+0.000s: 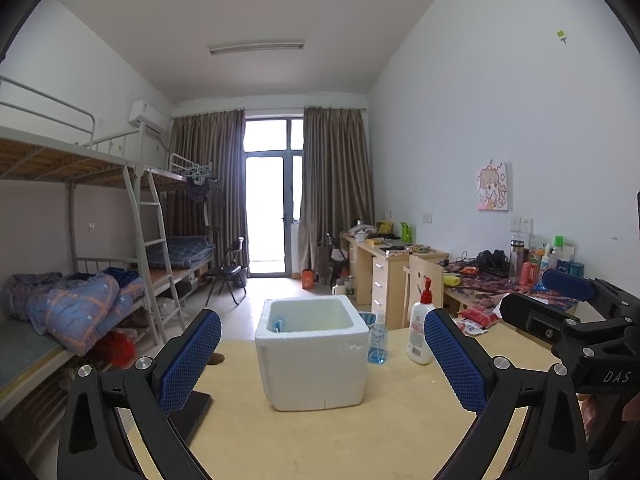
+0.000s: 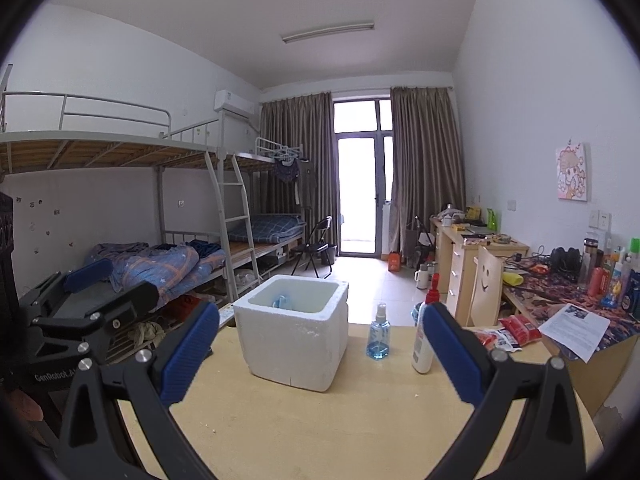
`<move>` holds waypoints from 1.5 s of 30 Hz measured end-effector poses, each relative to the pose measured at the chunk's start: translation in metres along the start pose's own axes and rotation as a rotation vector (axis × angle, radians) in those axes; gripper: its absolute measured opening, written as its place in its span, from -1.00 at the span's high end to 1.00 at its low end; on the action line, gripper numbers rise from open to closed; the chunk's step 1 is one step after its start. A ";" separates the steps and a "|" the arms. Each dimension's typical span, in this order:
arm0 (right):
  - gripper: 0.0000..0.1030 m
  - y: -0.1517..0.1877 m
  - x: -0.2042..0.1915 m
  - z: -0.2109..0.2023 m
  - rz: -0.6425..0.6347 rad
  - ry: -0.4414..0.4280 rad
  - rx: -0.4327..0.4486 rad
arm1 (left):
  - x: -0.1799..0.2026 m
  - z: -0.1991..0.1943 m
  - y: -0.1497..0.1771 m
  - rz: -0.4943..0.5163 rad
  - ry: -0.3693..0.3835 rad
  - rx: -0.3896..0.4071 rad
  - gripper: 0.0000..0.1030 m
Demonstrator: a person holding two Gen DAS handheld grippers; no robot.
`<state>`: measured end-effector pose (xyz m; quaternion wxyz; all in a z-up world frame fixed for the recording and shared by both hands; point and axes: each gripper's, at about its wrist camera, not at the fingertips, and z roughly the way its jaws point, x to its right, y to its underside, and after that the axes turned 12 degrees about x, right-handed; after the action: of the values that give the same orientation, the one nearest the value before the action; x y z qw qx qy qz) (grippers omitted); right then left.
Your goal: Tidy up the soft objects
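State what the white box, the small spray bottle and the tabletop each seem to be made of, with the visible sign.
White box: likely expanded foam, matte, with thick walls and a grainy, crumbly surface. Small spray bottle: clear plastic, probably, since blue liquid shows through it. Tabletop: pale wood-look board, smooth and matte; whether laminate or solid wood cannot be told.

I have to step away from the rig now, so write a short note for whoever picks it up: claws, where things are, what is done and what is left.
Left claw: open, empty, held above the near table edge.
Right claw: open, empty, beside it.
Foam box: upright mid-table, open top, something small and blue inside; too little shows to tell what.
Right of the box stand a spray bottle and a lotion bottle; red packets lie at the table's far right corner.
Done: nothing certain beyond the item in the box.
Left: probably the packets; check what else counts as soft.
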<state>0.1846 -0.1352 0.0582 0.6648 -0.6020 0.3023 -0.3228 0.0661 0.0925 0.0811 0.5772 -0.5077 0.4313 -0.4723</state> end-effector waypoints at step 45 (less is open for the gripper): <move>-1.00 0.093 -0.014 -0.060 -0.001 0.037 0.033 | 0.013 -0.060 0.099 0.014 -0.038 -0.002 -0.98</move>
<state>0.1344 -0.1540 -0.0401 0.6689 -0.5849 0.3090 -0.3391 0.0206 0.0724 -0.0247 0.5881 -0.5143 0.4241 -0.4581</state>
